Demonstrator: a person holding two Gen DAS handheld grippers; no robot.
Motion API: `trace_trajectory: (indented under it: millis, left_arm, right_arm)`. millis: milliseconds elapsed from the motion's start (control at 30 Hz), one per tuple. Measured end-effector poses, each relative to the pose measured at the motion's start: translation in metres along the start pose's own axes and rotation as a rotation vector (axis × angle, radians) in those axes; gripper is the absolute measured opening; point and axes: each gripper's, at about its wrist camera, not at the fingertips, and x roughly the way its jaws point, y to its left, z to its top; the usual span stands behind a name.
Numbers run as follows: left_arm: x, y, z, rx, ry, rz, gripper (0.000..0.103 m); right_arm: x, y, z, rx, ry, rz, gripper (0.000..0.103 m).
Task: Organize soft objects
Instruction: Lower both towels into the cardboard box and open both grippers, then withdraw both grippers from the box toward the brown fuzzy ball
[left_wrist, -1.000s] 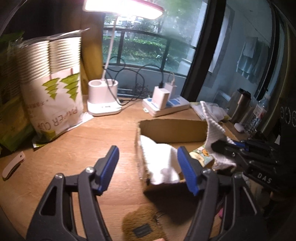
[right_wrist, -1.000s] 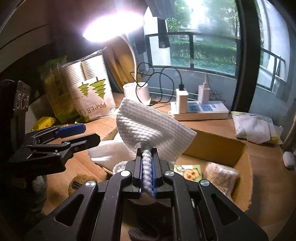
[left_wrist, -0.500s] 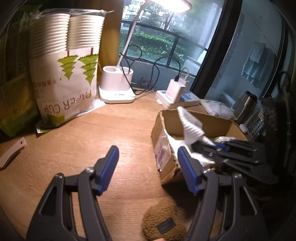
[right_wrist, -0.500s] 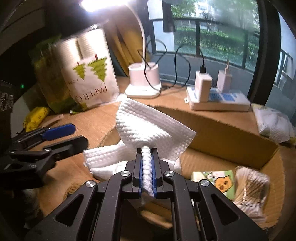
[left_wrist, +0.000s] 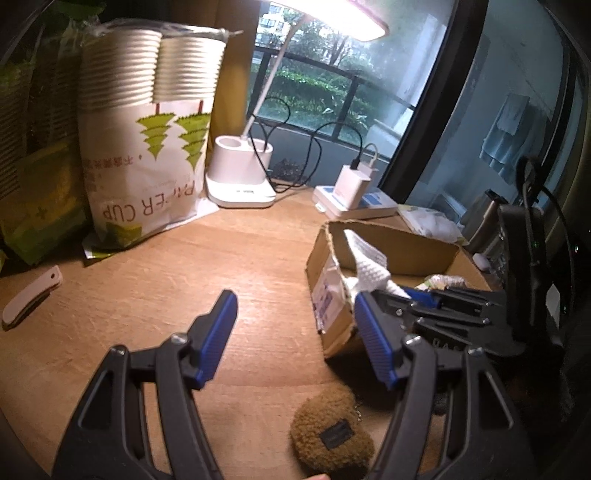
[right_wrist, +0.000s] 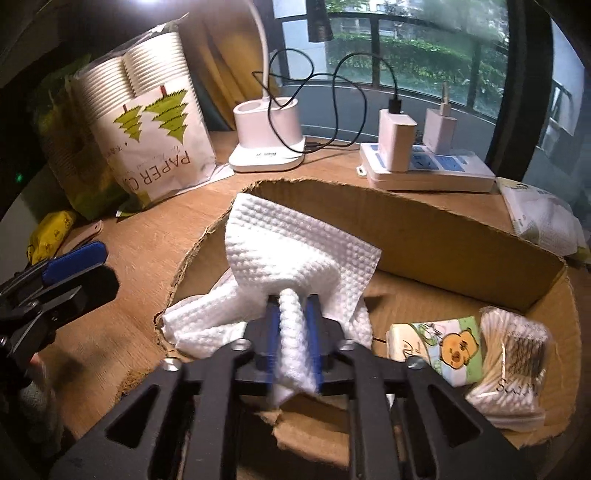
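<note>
Your right tongs (right_wrist: 293, 332) pinched white cloth (right_wrist: 295, 251) inside cardboard box (right_wrist: 443, 229), placing step. Your left tongs (left_wrist: 295, 332) spread, empty. Next: release cloth, fetch brown plush (left_wrist: 332, 435) near box.

A home desk by a balcony window: lit desk lamp (left_wrist: 240, 177), power strip (right_wrist: 428, 170) with chargers, laundry (left_wrist: 506, 140) hanging outside, wooden tabletop (left_wrist: 184, 273).

The cloth (right_wrist: 295, 251) was white waffle weave, the box (right_wrist: 424, 236) rough torn cardboard, the desk (left_wrist: 184, 280) smooth matt wood.
</note>
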Motion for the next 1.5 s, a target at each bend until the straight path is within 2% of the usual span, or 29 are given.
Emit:
trace_trajectory:
  millis: [33, 67, 600, 1167, 1267, 1333, 1500]
  left_arm:
    - [-0.003, -0.001, -0.001, 0.001, -0.003, 0.000, 0.067]
    - [-0.005, -0.002, -0.002, 0.002, -0.004, 0.000, 0.067]
    - [-0.038, -0.032, -0.008, 0.048, -0.039, -0.001, 0.067]
    - [-0.063, -0.072, -0.030, 0.102, -0.032, -0.004, 0.068]
    - [-0.067, -0.077, -0.036, 0.112, -0.025, -0.003, 0.069]
    - [-0.070, -0.081, -0.042, 0.124, -0.026, -0.007, 0.075]
    - [-0.072, -0.088, -0.055, 0.131, -0.006, -0.014, 0.077]
  right_arm:
    - [-0.002, 0.000, 0.000, 0.005, -0.003, -0.002, 0.039]
    - [-0.004, 0.000, 0.000, 0.007, -0.004, -0.001, 0.045]
    - [-0.064, -0.005, -0.013, 0.013, -0.097, -0.027, 0.047]
    - [-0.135, -0.012, -0.053, 0.039, -0.178, -0.059, 0.048]
    - [-0.144, -0.016, -0.064, 0.051, -0.185, -0.072, 0.048]
    - [-0.148, -0.019, -0.072, 0.058, -0.186, -0.079, 0.048]
    - [-0.153, -0.026, -0.093, 0.079, -0.173, -0.093, 0.055]
